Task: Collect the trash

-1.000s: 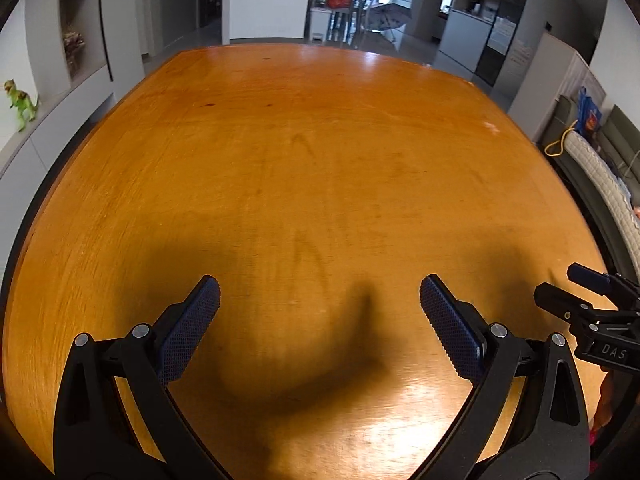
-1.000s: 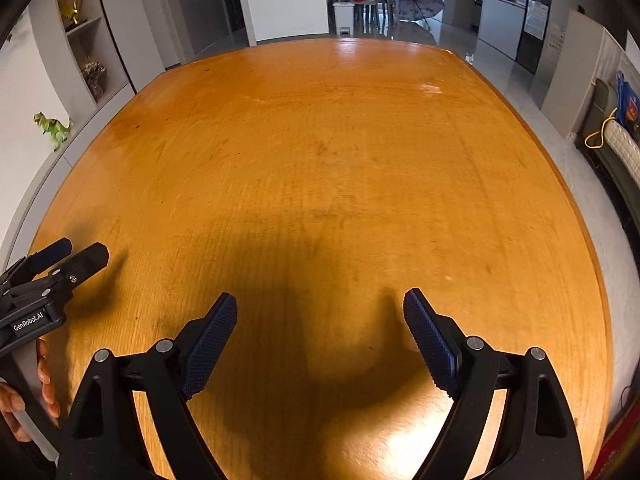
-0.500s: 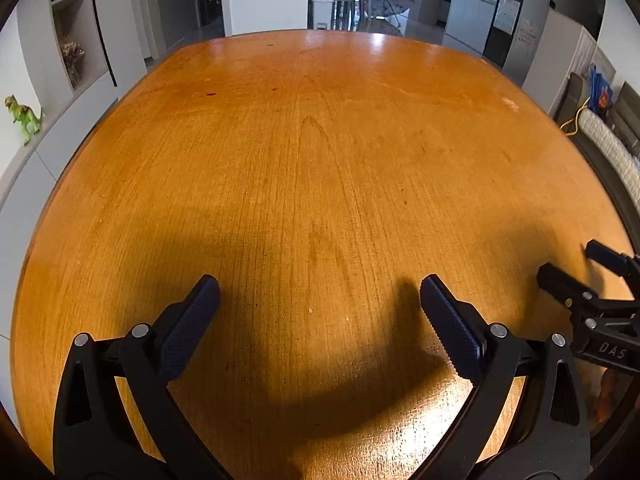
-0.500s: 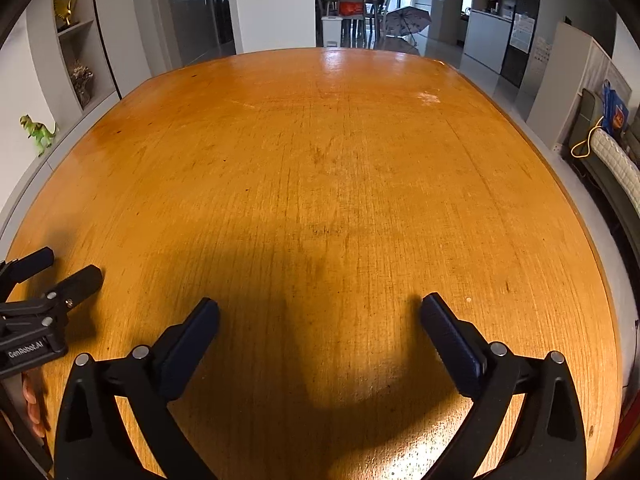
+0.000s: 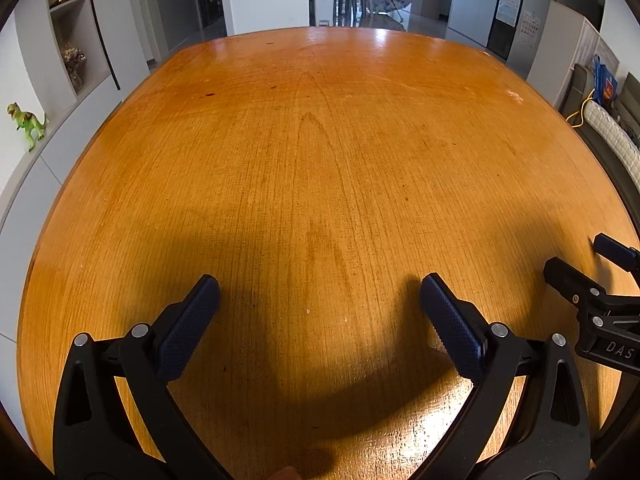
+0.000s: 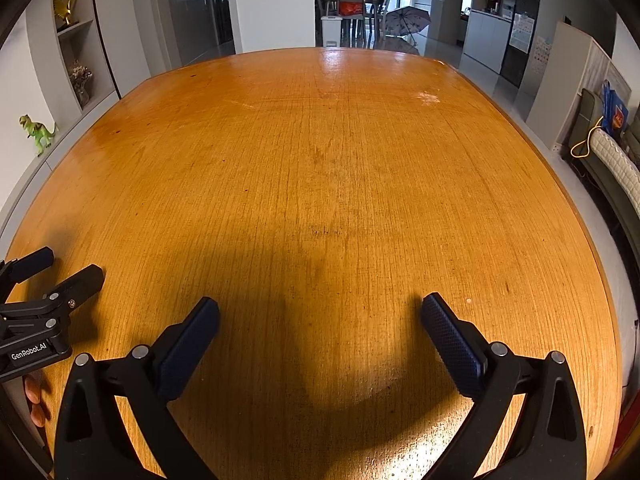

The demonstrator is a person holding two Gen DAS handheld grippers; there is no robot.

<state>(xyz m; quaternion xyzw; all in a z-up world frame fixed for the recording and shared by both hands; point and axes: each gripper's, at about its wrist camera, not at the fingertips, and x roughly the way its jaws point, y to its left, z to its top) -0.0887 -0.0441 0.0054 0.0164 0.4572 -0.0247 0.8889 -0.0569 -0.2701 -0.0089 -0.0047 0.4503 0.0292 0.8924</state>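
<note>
My left gripper (image 5: pixel 320 292) is open and empty over the near part of a bare orange wooden table (image 5: pixel 328 152). My right gripper (image 6: pixel 320 312) is open and empty over the same table (image 6: pixel 344 152). No trash shows in either view, only tiny crumbs (image 5: pixel 308 311) on the wood. The right gripper shows at the right edge of the left wrist view (image 5: pixel 592 264). The left gripper shows at the left edge of the right wrist view (image 6: pixel 60 272).
A white shelf unit with a green toy dinosaur (image 5: pixel 26 122) runs along the left. A sofa and a yellow cord (image 6: pixel 584 144) are at the right. Chairs and an umbrella (image 6: pixel 404 20) stand beyond the far table edge.
Both grippers have tilted up and pulled back a little, so more of the far room shows. The right gripper's jaws have spread slightly wider.
</note>
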